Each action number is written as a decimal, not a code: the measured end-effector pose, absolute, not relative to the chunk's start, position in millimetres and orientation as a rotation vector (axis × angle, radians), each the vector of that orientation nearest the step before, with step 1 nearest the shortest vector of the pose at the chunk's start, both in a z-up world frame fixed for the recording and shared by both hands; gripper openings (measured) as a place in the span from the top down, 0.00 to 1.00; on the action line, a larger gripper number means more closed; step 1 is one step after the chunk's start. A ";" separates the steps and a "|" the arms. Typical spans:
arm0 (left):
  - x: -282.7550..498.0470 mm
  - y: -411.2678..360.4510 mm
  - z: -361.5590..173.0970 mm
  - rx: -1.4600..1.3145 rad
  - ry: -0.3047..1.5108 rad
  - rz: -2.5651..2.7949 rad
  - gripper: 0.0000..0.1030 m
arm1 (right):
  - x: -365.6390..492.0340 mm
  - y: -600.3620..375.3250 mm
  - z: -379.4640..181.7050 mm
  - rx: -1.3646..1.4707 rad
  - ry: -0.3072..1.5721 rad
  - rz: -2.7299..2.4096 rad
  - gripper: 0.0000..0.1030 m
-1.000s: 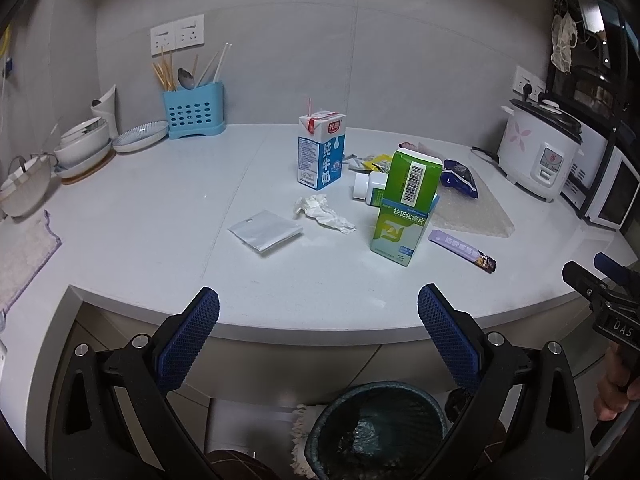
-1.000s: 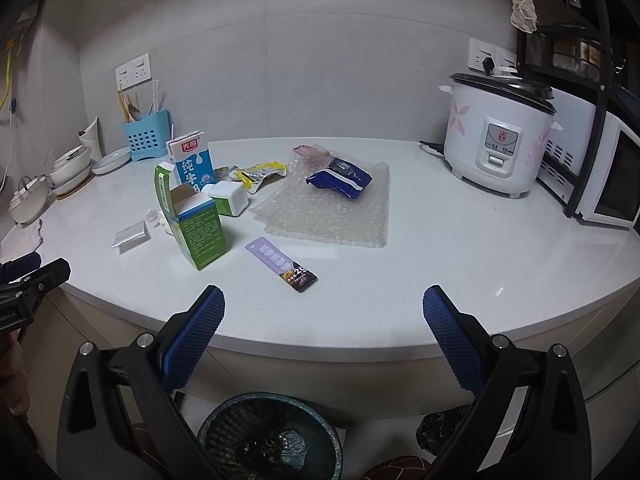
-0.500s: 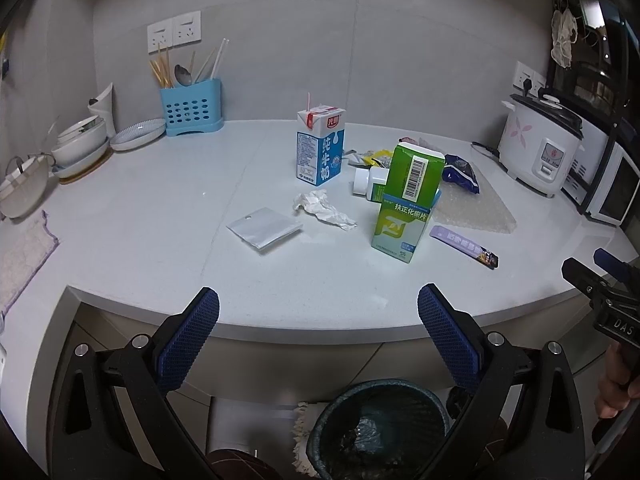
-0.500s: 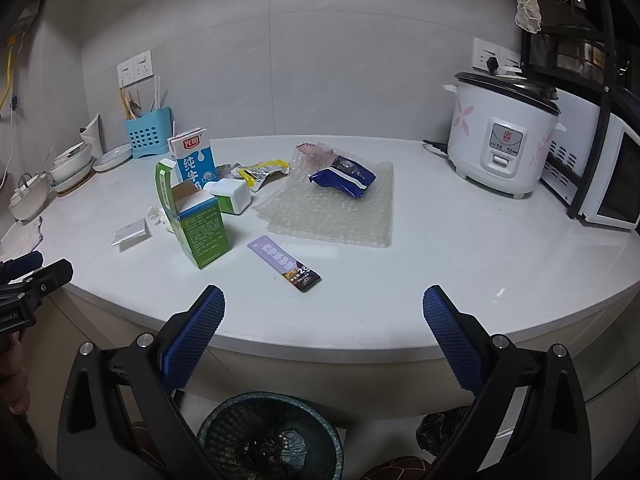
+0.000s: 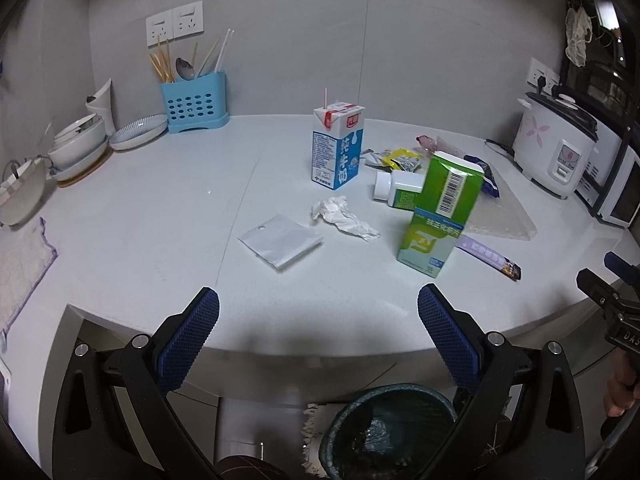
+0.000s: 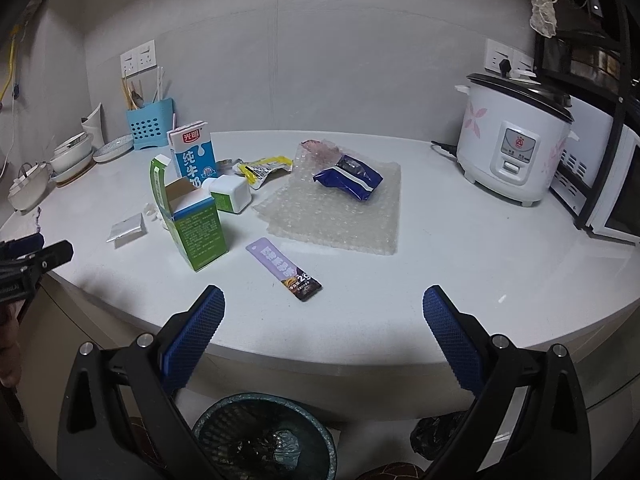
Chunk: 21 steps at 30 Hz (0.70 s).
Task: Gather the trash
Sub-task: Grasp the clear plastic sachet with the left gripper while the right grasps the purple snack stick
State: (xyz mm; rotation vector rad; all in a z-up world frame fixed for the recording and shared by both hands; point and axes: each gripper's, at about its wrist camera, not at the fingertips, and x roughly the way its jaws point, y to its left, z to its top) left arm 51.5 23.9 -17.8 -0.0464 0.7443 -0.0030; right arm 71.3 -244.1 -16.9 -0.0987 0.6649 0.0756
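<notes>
Both tongs, left (image 5: 318, 308) and right (image 6: 323, 307), are hanging released and empty at the counter's (image 5: 160, 216) edge. A green box (image 5: 438, 220) is standing ahead of them, and a bin (image 6: 264, 438) is sitting below.

Back against the wall stands a blue utensil holder (image 5: 195, 103) with chopsticks and a spoon (image 5: 183, 69) poking out, under a pair of wall sockets (image 5: 175, 28). Just left of it sits a shallow plate (image 5: 138, 131), then stacked bowls (image 5: 80, 147) on a wooden board. Over on the right, a white rice cooker (image 6: 513, 140) with pink flowers stands plugged in, a microwave (image 6: 612, 193) beside it. A cloth (image 5: 22, 263) lies at the counter's left edge.
</notes>
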 end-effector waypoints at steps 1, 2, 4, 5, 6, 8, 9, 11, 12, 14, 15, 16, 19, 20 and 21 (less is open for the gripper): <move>59.2 28.0 -17.7 -0.045 0.753 -0.002 0.06 | 77.3 -242.4 -18.7 -0.107 0.671 0.082 0.07; 67.4 31.6 -18.2 -0.041 0.761 0.000 0.06 | 83.2 -240.6 -20.4 -0.114 0.675 0.091 0.07; 84.8 37.9 -21.8 -0.029 0.782 0.002 0.06 | 96.2 -236.4 -25.4 -0.124 0.688 0.122 0.07; 93.3 40.8 -24.8 -0.022 0.793 0.001 0.06 | 103.0 -233.1 -28.5 -0.135 0.694 0.131 0.07; 102.2 44.4 -28.4 -0.017 0.806 0.000 0.06 | 109.2 -229.8 -31.6 -0.150 0.699 0.138 0.08; 119.6 51.8 -37.3 -0.021 0.834 0.006 0.06 | 121.8 -223.3 -38.6 -0.181 0.712 0.150 0.11; 128.5 55.0 -42.0 -0.024 0.849 0.008 0.06 | 128.7 -220.9 -42.7 -0.187 0.720 0.154 0.11; 142.9 58.0 -51.2 -0.031 0.873 0.009 0.06 | 140.5 -217.5 -50.0 -0.191 0.737 0.169 0.13; 148.8 57.7 -55.6 -0.031 0.883 0.004 0.06 | 145.7 -215.6 -54.0 -0.193 0.746 0.177 0.14; 159.6 54.8 -62.9 -0.017 0.899 -0.001 0.06 | 154.2 -213.0 -61.6 -0.198 0.764 0.183 0.17; 164.7 54.0 -66.6 -0.013 0.909 0.001 0.06 | 158.1 -212.2 -65.3 -0.198 0.774 0.186 0.19; 169.7 54.1 -70.3 -0.014 0.921 0.006 0.07 | 161.1 -211.6 -68.4 -0.197 0.784 0.190 0.20; 183.7 55.8 -79.7 -0.035 0.957 0.028 0.09 | 168.4 -211.6 -77.1 -0.195 0.808 0.195 0.23; 186.5 55.8 -81.4 -0.043 0.964 0.032 0.09 | 170.0 -212.3 -79.3 -0.193 0.816 0.195 0.24; 188.9 55.0 -83.1 -0.045 0.972 0.039 0.10 | 172.0 -213.2 -81.2 -0.187 0.824 0.197 0.26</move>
